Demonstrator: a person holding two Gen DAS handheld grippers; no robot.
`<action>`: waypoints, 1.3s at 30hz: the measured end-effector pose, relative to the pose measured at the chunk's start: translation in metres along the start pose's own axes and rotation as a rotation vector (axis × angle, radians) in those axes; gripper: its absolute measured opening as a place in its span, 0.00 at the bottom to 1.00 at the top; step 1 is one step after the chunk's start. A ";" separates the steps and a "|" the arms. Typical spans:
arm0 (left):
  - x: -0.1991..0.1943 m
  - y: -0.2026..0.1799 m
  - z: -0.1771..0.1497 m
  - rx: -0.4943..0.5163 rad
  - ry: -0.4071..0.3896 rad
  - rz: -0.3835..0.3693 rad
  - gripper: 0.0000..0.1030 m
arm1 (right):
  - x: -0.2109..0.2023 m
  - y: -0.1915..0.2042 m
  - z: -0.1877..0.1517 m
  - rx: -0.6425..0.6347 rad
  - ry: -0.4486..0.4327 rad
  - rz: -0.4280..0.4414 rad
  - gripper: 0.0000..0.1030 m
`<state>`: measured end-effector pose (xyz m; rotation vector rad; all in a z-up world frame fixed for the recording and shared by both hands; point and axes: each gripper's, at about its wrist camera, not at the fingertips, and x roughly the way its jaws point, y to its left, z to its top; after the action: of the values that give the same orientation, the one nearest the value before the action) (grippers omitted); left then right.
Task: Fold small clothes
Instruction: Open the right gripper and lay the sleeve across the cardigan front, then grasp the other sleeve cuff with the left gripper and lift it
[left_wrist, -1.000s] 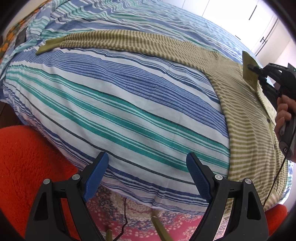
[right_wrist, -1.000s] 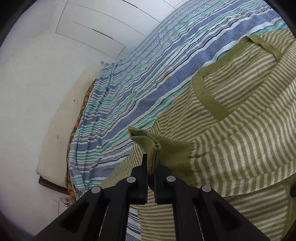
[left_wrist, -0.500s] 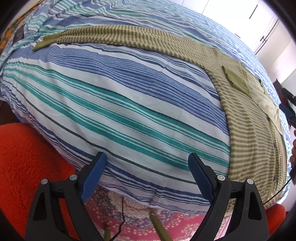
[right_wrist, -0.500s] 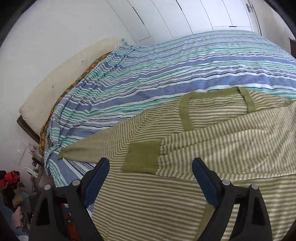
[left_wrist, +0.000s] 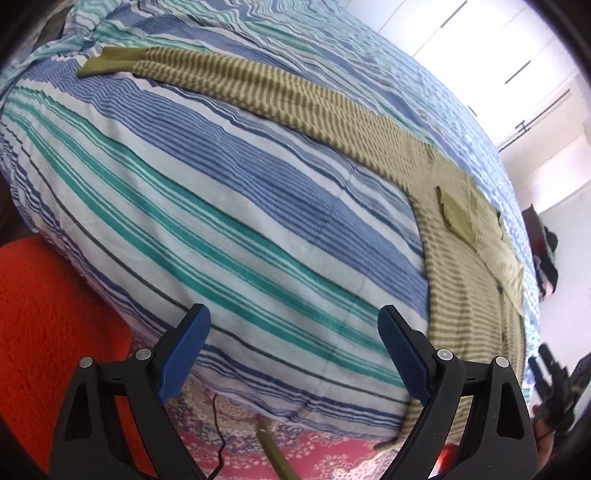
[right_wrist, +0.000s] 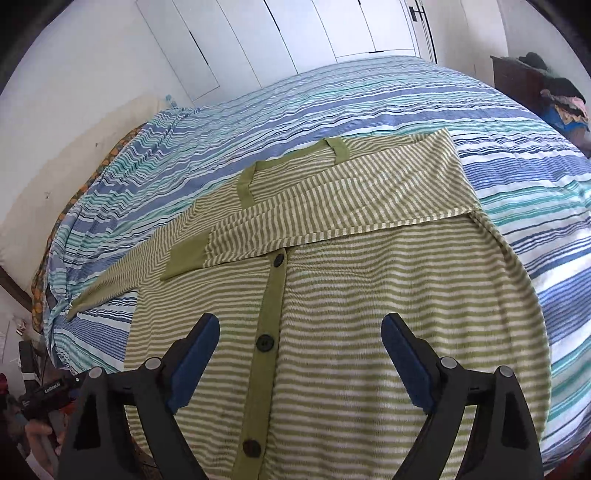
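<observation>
Right wrist view looks down on the striped green cardigan (right_wrist: 369, 295), spread flat on the bed (right_wrist: 332, 110) with its button band (right_wrist: 266, 332) running from 6 o'clock up toward the centre. One sleeve (right_wrist: 332, 206) is folded across the chest, its plain green cuff (right_wrist: 186, 260) lying at about 9 o'clock of the frame's middle; the other sleeve (right_wrist: 122, 280) trails off to 9 o'clock over the striped bedspread. My right gripper (right_wrist: 301, 363) hangs above the lower front of the cardigan with its blue pads spread wide, holding nothing. At 2 o'clock a dark cabinet (right_wrist: 517, 85) carries a heap of clothes, and white wardrobe doors (right_wrist: 332, 29) fill 12 o'clock. In the left wrist view my left gripper (left_wrist: 293, 354) is also spread wide and empty, poised off the bed's near edge over blue and teal stripes. The outstretched sleeve (left_wrist: 258, 88) runs from 11 o'clock toward 3 o'clock. An orange fuzzy rug (left_wrist: 48, 314) sits at 8 o'clock, a pink patterned carpet (left_wrist: 314, 454) and a thin black cable (left_wrist: 219, 435) at 6 o'clock.
</observation>
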<state>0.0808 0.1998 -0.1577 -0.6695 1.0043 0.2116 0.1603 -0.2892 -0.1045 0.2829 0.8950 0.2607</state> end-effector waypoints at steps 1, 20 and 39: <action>-0.006 0.012 0.016 -0.045 -0.030 -0.026 0.90 | -0.009 0.003 -0.009 0.015 -0.010 0.000 0.86; 0.014 0.217 0.184 -0.691 -0.266 -0.137 0.58 | -0.008 0.065 -0.053 -0.164 0.114 0.010 0.86; -0.041 0.019 0.204 -0.081 -0.277 0.006 0.05 | -0.023 0.059 -0.052 -0.160 0.037 0.027 0.86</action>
<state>0.1946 0.3440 -0.0578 -0.6895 0.7353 0.3416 0.0992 -0.2354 -0.0986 0.1428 0.9014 0.3614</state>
